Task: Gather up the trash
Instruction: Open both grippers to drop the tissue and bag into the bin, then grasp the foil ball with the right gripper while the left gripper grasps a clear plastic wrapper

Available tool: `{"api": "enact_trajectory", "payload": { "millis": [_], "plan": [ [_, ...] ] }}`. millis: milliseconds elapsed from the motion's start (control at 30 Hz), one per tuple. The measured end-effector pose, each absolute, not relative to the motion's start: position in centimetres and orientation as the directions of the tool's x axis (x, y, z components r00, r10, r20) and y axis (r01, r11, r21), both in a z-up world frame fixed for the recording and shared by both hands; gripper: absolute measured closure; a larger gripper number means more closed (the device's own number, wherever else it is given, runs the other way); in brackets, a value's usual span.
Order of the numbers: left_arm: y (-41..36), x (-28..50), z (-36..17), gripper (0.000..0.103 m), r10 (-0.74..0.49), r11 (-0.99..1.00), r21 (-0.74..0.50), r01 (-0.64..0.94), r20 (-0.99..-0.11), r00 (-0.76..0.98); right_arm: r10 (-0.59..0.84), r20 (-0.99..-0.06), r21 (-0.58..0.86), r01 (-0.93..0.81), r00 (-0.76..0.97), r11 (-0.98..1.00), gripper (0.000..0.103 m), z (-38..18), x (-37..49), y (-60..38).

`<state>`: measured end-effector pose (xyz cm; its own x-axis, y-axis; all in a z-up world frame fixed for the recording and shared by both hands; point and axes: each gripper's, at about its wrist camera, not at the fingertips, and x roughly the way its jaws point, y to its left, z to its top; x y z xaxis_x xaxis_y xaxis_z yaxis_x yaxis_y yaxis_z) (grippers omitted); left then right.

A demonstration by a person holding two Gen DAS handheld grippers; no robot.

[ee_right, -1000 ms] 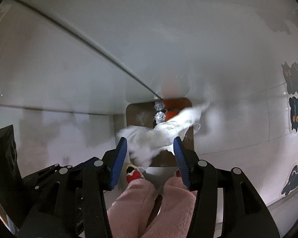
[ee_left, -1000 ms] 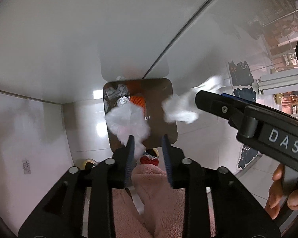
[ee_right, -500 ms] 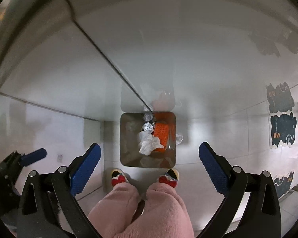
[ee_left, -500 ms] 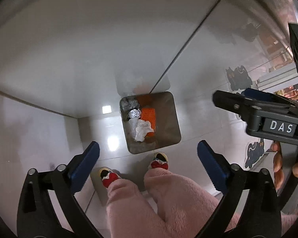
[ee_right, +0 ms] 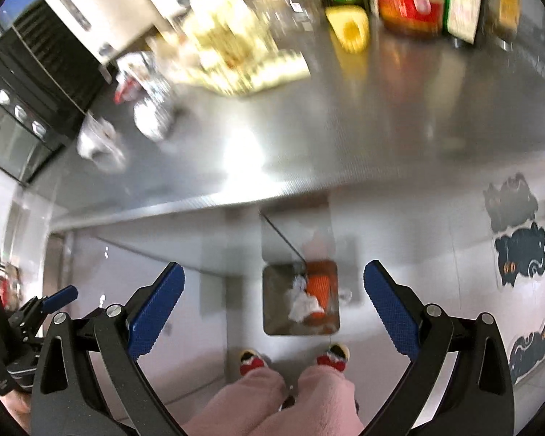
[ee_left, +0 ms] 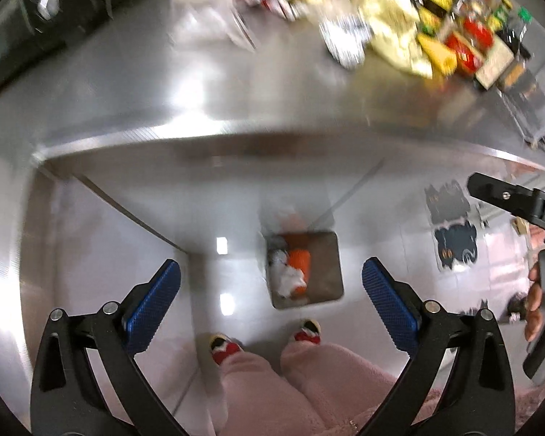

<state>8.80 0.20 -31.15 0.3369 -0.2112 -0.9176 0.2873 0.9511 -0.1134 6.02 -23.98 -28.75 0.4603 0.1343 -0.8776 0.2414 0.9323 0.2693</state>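
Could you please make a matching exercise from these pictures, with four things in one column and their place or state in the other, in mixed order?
Things:
1. trash bin
2. left gripper
3. crumpled foil ball
4. cat stickers

Place or state:
A. lies on the steel counter
B. on the white floor to the right
C. stands on the floor before the feet, holding white tissue and something orange
D. jaws wide apart, holding nothing

Pairs: 1-C, 2-D, 3-A, 4-B

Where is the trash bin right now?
The trash bin sits on the floor under the metal counter's edge, just ahead of the person's slippers, low and centre in both wrist views.
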Motion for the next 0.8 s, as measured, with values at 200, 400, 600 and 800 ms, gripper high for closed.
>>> {"api": "enact_trajectory", "payload": {
  "millis": [200, 400, 600, 800],
  "plan": [
    [1.9, 10.9, -26.7, 0.008, -0.196, 0.962, -0.092, 0.257, -0.889, 0.414, 0.148, -0.834, 0.284, 0.183, 0.531, 0.941, 0.004, -24.0, 9.1, -22.5],
    [3.0, 13.8, -23.9, 0.008, -0.179, 0.969, -0.07, 0.235, -0.858, 0.482, 0.18, -0.811, 0.305, 0.14, 0.557, 0.942, 0.004, -21.9, 13.1, -21.0],
    [3.1, 17.4, -22.4, 0.008, -0.183, 0.967, -0.055, 0.25, -0.833, 0.522, 0.204, -0.815, 0.321, 0.129, 0.543, 0.938, 0.004, -22.2, 16.6, -19.5],
    [2.8, 21.1, -22.9, 0.01, -0.205, 0.961, -0.071, 0.266, -0.829, 0.52, 0.231, -0.827, 0.341, 0.131, 0.513, 0.931, 0.024, -23.4, 19.1, -18.6]
  ]
}}
